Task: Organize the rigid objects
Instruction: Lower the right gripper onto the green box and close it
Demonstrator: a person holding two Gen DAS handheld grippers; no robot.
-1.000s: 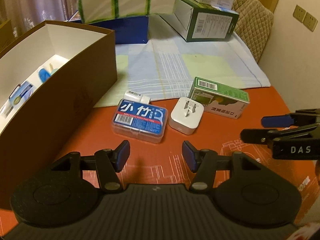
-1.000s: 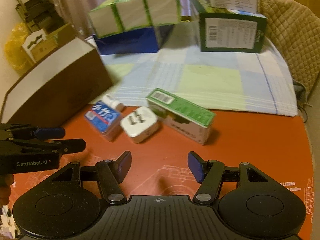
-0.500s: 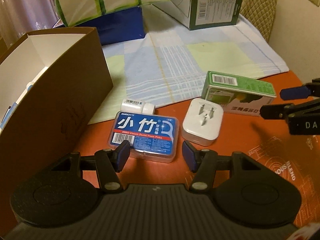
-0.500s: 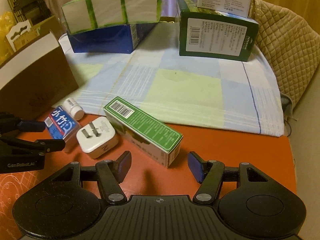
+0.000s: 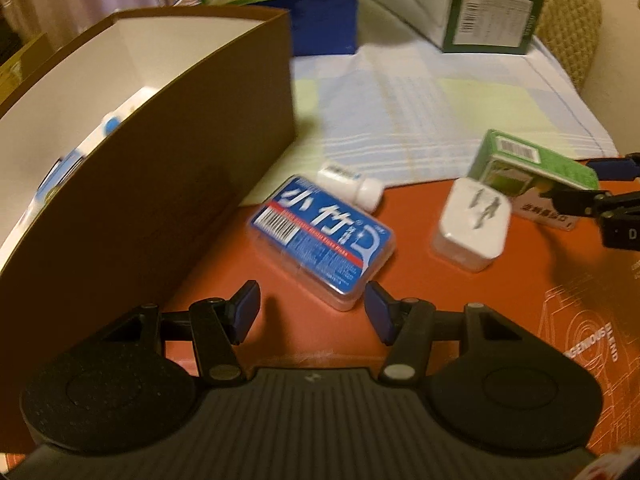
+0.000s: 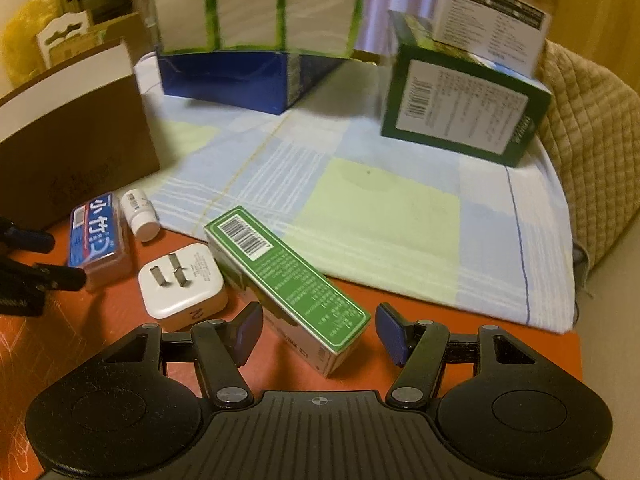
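A blue floss-pick case (image 5: pixel 324 240) lies on the orange table, its near corner reaching between the fingers of my open left gripper (image 5: pixel 312 312). A small white bottle (image 5: pixel 352 186) lies behind it and a white plug adapter (image 5: pixel 474 224) to its right. A long green box (image 6: pixel 288 284) lies with its near end between the open fingers of my right gripper (image 6: pixel 320 334), not touched. In the right wrist view the adapter (image 6: pixel 182 286), the case (image 6: pixel 96 236) and the bottle (image 6: pixel 140 216) lie to the left. The brown open box (image 5: pixel 152 168) stands left with a few items inside.
A checked cloth (image 6: pixel 360 208) covers the table's back half. On it stand a blue box (image 6: pixel 240 80) topped by a green-wrapped tissue pack (image 6: pixel 256 16) and a dark green carton (image 6: pixel 464 116). A quilted chair back (image 6: pixel 588 120) is at the right.
Both grippers moved forward. The left closed in on the floss case and swung toward the brown box. The right came up around the green box's near end. Both stayed open.
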